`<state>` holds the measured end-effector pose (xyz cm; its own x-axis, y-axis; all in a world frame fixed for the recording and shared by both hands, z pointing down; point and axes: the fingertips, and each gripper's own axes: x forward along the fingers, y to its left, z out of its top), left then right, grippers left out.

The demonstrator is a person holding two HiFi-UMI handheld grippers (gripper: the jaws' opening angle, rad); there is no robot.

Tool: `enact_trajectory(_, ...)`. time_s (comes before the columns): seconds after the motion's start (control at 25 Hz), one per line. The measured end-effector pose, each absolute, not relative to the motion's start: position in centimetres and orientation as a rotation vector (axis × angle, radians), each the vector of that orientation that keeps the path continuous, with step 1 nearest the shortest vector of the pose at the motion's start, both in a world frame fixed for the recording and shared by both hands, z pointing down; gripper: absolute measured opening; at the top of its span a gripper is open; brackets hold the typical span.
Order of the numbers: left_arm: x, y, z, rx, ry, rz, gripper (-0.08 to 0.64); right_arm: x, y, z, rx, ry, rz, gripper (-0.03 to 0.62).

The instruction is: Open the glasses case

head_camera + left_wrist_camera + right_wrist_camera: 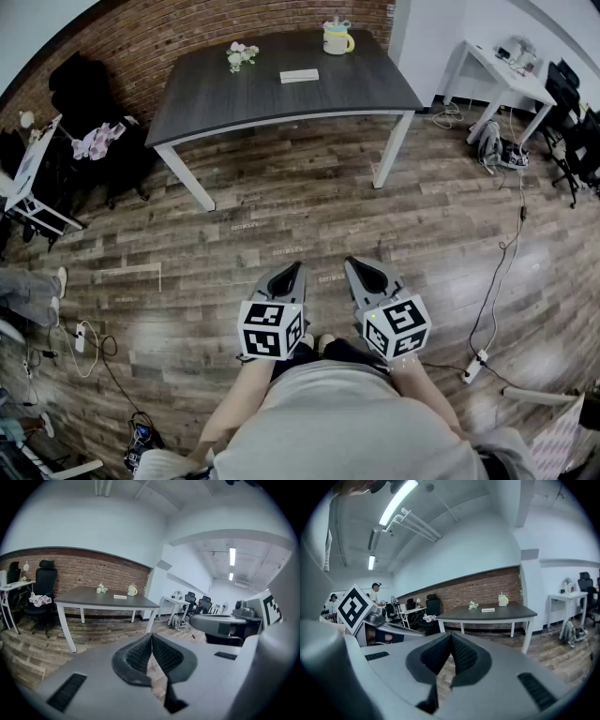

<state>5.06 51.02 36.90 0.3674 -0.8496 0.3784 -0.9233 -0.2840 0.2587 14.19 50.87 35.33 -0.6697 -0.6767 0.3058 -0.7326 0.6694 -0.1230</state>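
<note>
A pale flat glasses case lies on the dark grey table at the far side of the room; it also shows small in the left gripper view as the case and in the right gripper view as the case. My left gripper and right gripper are held side by side over the wooden floor, well short of the table. Both are shut, tips together, with nothing between them. The left gripper and the right gripper point toward the table.
On the table stand a yellow mug and a small bunch of flowers. A black office chair and a white side desk are at the left; a white desk, chairs and floor cables are at the right.
</note>
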Motion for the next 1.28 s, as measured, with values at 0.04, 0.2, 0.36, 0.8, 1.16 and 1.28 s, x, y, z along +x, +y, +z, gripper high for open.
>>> enact_trajectory(0.04, 5.1, 51.0, 37.0, 2.204, -1.537, 0.232, 0.018, 14.4, 50.8, 35.4, 1.142, -2.649, 0.344, 0.003)
enact_trajectory(0.2, 5.2, 50.7, 37.4, 2.193, -1.536, 0.235, 0.018, 14.9, 50.5, 35.4, 1.148, -2.649, 0.337, 0.003)
enact_trajectory(0.36, 5.6, 50.5, 37.3, 2.197, -1.533, 0.21, 0.018, 15.5, 50.3, 35.4, 1.144, -2.645, 0.33, 0.004)
enact_trajectory(0.8, 7.1, 49.5, 36.2, 2.27, -1.553, 0.199, 0.021, 17.8, 49.8, 33.5, 1.163, -2.757, 0.274, 0.006)
enact_trajectory(1.16, 7.0, 49.8, 37.9, 2.228, -1.567, 0.22, 0.092, 17.3, 49.4, 35.7, 1.146, -2.776, 0.33, 0.063)
enact_trajectory(1.28, 6.2, 48.3, 38.2, 2.22, -1.564, 0.231, 0.12, 16.5, 47.9, 35.9, 1.129, -2.761, 0.336, 0.08)
